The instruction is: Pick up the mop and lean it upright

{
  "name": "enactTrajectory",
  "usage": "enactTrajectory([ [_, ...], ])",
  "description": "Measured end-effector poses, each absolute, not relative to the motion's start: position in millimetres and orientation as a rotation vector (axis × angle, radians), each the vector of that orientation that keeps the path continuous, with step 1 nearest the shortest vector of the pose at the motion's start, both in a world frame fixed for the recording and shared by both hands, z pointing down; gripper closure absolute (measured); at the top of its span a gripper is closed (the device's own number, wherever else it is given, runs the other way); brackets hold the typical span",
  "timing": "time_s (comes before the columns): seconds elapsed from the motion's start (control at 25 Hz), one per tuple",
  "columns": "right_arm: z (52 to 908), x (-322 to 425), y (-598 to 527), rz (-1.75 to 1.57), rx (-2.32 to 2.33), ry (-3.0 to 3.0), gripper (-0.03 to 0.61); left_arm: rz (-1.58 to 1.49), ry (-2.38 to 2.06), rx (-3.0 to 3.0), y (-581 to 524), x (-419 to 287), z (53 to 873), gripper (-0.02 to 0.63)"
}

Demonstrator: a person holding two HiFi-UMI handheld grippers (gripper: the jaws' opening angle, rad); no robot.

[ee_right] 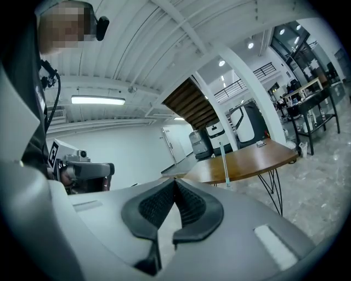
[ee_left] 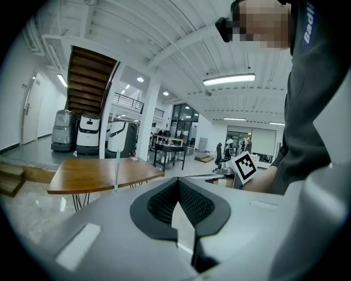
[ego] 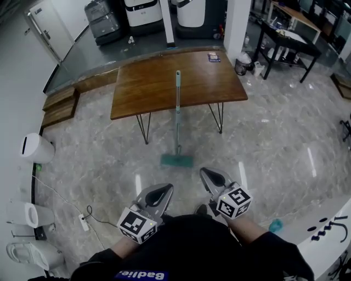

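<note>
A mop with a teal-grey handle (ego: 177, 110) leans against the front edge of a wooden table (ego: 148, 88); its green head (ego: 176, 161) rests on the marble floor. Both grippers are held close to my body, short of the mop head. My left gripper (ego: 163, 190) points toward the mop, its jaws shut with nothing between them. To the right, my right gripper (ego: 211, 174) is likewise shut and empty. The handle (ee_left: 117, 170) shows far off beyond the jaws in the left gripper view, and the handle (ee_right: 224, 164) likewise in the right gripper view.
White machines (ego: 143, 13) stand behind the table, beside a white pillar (ego: 237, 22). A black desk (ego: 288, 38) is at far right, wooden steps (ego: 59, 104) at left. White bins (ego: 35, 148) and a power strip with cable (ego: 83, 222) line the left wall. A white counter (ego: 329, 236) sits bottom right.
</note>
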State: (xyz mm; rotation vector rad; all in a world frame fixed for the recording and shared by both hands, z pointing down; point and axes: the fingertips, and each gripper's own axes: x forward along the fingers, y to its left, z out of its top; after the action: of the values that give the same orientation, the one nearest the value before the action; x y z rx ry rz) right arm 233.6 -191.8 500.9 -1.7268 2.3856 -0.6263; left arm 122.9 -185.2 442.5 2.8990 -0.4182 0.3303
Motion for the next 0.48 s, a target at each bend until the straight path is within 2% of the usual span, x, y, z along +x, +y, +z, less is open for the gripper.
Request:
enactTrajectory([
  [0.48,464.1,148.3,-199.6,-0.472,-1.793,2.531,0.577,0.253,-0.276,2.942,-212.5,78.1,429.3,0.595],
])
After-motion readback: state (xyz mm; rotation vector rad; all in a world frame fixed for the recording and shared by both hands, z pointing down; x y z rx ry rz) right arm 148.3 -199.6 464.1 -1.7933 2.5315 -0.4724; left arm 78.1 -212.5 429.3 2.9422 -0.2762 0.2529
